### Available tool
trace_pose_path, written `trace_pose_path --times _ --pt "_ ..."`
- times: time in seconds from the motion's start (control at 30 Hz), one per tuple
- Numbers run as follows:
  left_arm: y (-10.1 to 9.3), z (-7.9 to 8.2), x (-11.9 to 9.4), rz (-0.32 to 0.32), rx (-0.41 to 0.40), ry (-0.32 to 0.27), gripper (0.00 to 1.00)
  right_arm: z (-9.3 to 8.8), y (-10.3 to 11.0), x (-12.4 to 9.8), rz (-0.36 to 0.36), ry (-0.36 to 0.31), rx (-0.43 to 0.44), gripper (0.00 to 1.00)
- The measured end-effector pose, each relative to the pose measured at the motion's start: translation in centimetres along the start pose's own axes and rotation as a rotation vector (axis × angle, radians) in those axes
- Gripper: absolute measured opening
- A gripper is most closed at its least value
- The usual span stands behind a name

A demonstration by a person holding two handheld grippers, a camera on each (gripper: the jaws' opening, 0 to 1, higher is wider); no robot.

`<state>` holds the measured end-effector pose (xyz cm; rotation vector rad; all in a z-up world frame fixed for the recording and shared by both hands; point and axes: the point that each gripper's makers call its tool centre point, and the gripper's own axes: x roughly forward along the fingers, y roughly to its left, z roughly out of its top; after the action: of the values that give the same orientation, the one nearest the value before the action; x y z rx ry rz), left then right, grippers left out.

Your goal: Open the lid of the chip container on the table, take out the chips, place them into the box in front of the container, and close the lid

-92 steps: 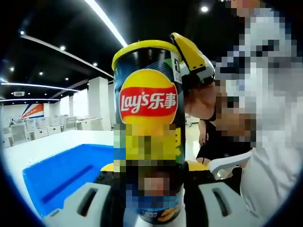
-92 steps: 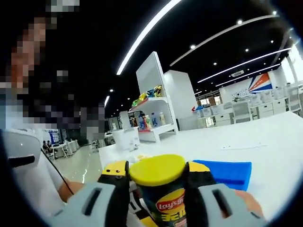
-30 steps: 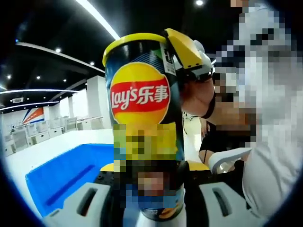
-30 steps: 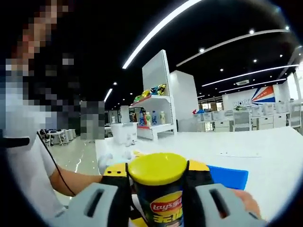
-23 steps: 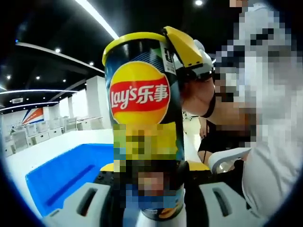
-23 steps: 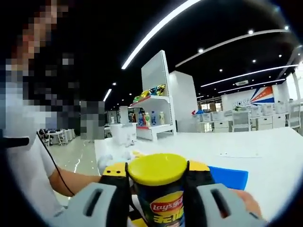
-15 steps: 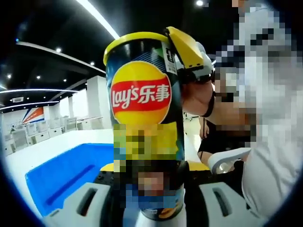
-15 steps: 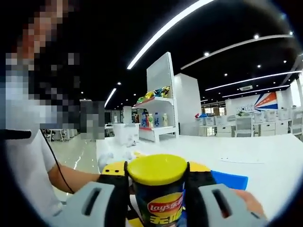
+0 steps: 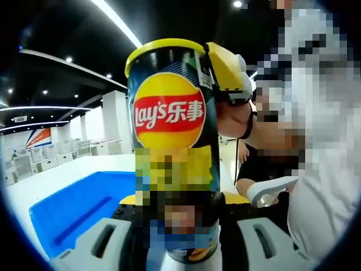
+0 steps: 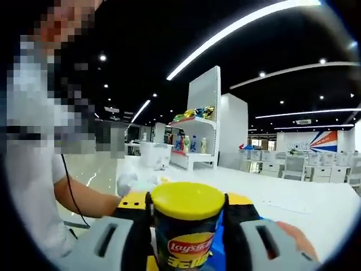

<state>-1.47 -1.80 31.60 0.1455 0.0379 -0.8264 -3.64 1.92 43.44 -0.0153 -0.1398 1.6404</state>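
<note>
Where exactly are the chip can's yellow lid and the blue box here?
yellow lid (image 10: 187, 200), right gripper view, on the lid's flat top.
blue box (image 9: 73, 212), left gripper view, on the box's blue inside floor.
chip can (image 9: 168, 113), left gripper view, on its red logo.

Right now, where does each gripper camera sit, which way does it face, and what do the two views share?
Left gripper view: rides low on the left gripper, facing up the dark Lay's chip can it clamps near the base; the blue box lies behind, the right gripper at the rim.
Right gripper view: rides on the right gripper, clamped at the can's yellow plastic lid; a forearm shows.
Shared: the can.
</note>
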Motion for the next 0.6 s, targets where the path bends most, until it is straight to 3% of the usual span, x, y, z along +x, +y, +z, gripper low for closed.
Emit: trace_pose_path --times 0.1,0.3,0.6 --pt "0.04 -0.02 0.01 0.000 -0.003 -0.001 0.49 -0.19 0.56 0.35 0.023 0.008 -0.016 0.57" --pt "0.02 -0.01 -0.03 -0.004 -0.001 -0.002 0.49 0.05 0.06 0.36 0.006 0.003 -0.009 0.48" --pt "0.00 -0.02 -0.04 -0.005 0.001 -0.001 0.49 0.23 0.19 0.57 0.000 -0.003 -0.021 0.47"
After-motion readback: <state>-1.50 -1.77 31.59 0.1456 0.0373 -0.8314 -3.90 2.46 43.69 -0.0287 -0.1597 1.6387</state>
